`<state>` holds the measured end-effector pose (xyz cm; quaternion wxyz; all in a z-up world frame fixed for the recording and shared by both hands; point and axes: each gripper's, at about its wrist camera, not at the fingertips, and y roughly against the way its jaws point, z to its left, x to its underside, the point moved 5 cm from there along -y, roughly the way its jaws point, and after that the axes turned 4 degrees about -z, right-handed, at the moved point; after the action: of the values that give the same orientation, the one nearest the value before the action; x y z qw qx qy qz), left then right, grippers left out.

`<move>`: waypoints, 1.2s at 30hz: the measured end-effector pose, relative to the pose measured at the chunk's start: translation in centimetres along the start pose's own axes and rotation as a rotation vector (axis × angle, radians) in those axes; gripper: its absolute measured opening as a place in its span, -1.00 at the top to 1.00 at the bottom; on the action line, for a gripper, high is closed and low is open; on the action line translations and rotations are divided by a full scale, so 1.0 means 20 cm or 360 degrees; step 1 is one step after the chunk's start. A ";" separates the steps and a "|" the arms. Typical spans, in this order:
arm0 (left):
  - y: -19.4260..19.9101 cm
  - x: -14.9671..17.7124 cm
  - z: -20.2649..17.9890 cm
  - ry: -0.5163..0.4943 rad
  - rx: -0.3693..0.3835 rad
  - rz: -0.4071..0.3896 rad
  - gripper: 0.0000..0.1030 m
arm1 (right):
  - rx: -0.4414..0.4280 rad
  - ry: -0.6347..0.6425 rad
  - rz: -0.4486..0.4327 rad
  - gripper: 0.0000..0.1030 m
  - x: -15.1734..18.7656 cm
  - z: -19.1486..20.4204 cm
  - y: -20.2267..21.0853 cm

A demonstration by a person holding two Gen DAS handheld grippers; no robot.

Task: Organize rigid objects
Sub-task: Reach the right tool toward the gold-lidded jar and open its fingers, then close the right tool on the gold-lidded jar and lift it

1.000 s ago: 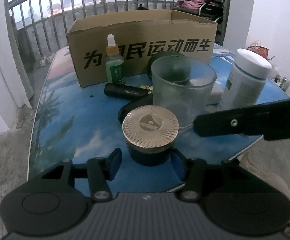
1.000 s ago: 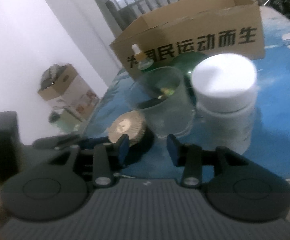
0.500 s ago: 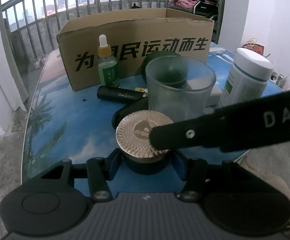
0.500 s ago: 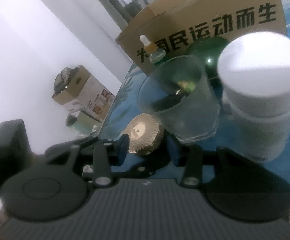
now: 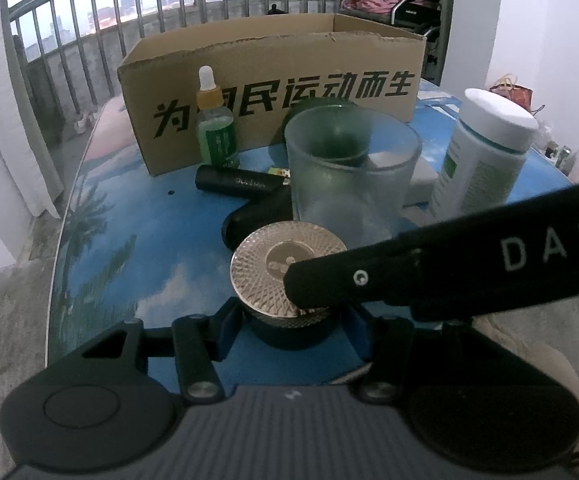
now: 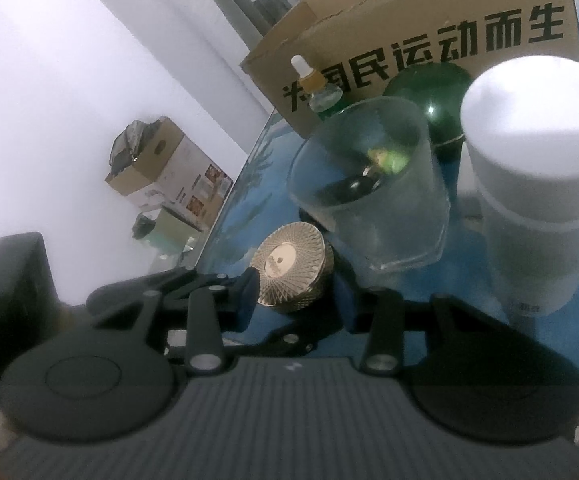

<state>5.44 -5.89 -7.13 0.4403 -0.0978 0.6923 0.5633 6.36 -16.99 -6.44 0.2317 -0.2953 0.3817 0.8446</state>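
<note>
Gold-lidded jar (image 5: pixel 289 280) upright, both tongs closed on it

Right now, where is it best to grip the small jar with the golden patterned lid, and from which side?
Grip the dark round body of the jar below the wider golden lid, from the near table edge. The left gripper already brackets it there. The frosted glass cup crowds its far side, and the flat lid offers no hold.
</note>
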 end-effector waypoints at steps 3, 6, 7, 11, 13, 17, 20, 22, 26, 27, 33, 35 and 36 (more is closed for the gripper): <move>0.03 0.02 -0.01 0.0008 -0.0003 0.0010 -0.09 | -0.0009 0.0002 0.0022 0.22 0.02 0.01 0.02; 0.05 0.05 -0.02 0.0021 -0.0003 0.0025 -0.09 | -0.0019 -0.0001 0.0050 0.22 0.04 0.02 0.04; 0.06 0.05 -0.02 0.0027 -0.0001 0.0031 -0.09 | -0.0021 0.0002 0.0055 0.22 0.05 0.02 0.04; 0.07 0.06 -0.01 0.0033 0.0004 0.0033 -0.09 | -0.0021 0.0016 0.0059 0.21 0.06 0.03 0.05; 0.07 0.06 -0.02 0.0030 0.0003 0.0033 -0.09 | -0.0022 0.0009 0.0052 0.21 0.06 0.03 0.05; 0.06 0.05 -0.02 0.0027 0.0000 0.0035 -0.11 | -0.0006 0.0015 0.0035 0.19 0.04 0.03 0.04; 0.04 0.04 -0.01 0.0035 -0.0002 0.0044 -0.13 | -0.0011 0.0005 0.0040 0.15 0.03 0.02 0.03; 0.04 0.04 -0.01 0.0038 -0.0007 0.0048 -0.14 | -0.0005 0.0004 0.0043 0.14 0.02 0.02 0.02; 0.03 0.03 -0.01 0.0041 -0.0012 0.0052 -0.17 | -0.0006 -0.0022 0.0048 0.13 0.02 0.01 0.01; 0.03 0.03 -0.01 0.0043 -0.0015 0.0054 -0.18 | -0.0007 -0.0029 0.0046 0.12 0.02 0.01 0.01; 0.02 0.02 -0.01 0.0055 -0.0029 0.0072 -0.19 | -0.0008 -0.0059 0.0053 0.11 0.03 0.00 0.00; 0.02 0.02 -0.01 0.0061 -0.0035 0.0080 -0.19 | -0.0006 -0.0061 0.0055 0.11 0.03 0.00 0.00; 0.02 0.02 -0.01 0.0064 -0.0038 0.0086 -0.19 | -0.0005 -0.0061 0.0055 0.11 0.03 0.00 0.00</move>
<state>4.88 -5.85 -7.15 0.4098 -0.0957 0.6967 0.5810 5.90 -16.97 -6.89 0.2238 -0.2728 0.3810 0.8546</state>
